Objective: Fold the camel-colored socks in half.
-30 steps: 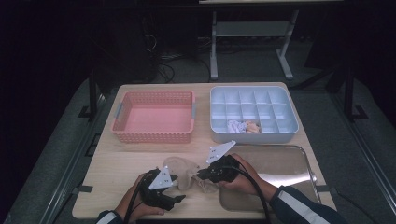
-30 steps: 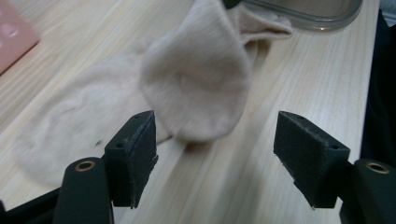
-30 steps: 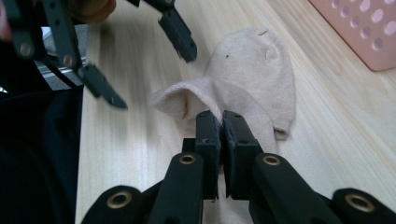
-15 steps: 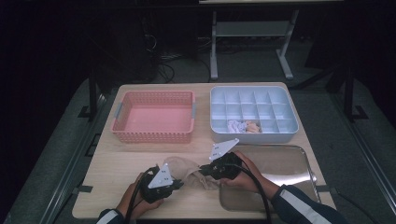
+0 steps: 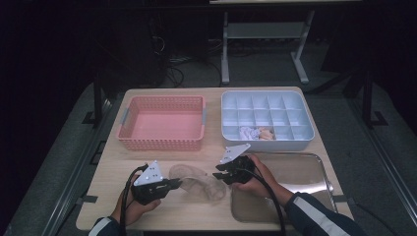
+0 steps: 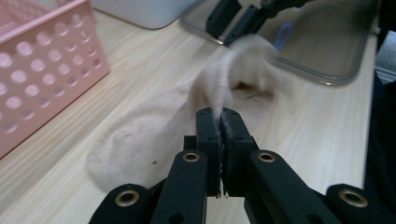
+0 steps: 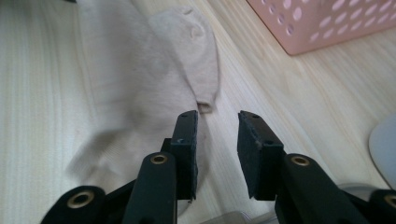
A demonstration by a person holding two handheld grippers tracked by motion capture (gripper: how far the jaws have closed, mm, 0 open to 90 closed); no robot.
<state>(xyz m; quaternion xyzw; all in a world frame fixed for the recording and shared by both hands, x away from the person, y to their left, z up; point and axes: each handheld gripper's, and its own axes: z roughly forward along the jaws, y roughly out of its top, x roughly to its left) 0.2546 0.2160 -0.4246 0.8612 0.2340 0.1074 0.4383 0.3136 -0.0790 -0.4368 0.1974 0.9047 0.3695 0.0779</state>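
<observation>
- Pinching a fold of the beige sock (image 6: 154,135) in my left gripper (image 6: 220,116), I have its jaws pressed together on the cloth, which rises in a ridge from the pads toward the metal tray (image 6: 327,56).
- My right gripper (image 7: 217,135) has just been opening; its jaws stand a little apart, with bare wood between them and the sock's edge brushing the left pad, nothing clamped.
- From above, the sock (image 5: 196,179) lies flat on the surface (image 5: 162,162) between my two hands, its long axis running from about 10 o'clock to 4 o'clock.
- My left gripper (image 5: 169,186) sits at the sock's 9 o'clock end; my right gripper (image 5: 221,172) is at its 2 o'clock side, close to the tray (image 5: 305,172).
- In the right gripper view the nearest loose flap lies at 12 o'clock from the jaws, just beyond the tips.
- I judge the next grasp belongs to the right gripper, reaching toward that flap.
- The pink basket (image 5: 162,123) stands at 11 o'clock from the sock, the divided bin (image 5: 268,118) at 1 o'clock.
</observation>
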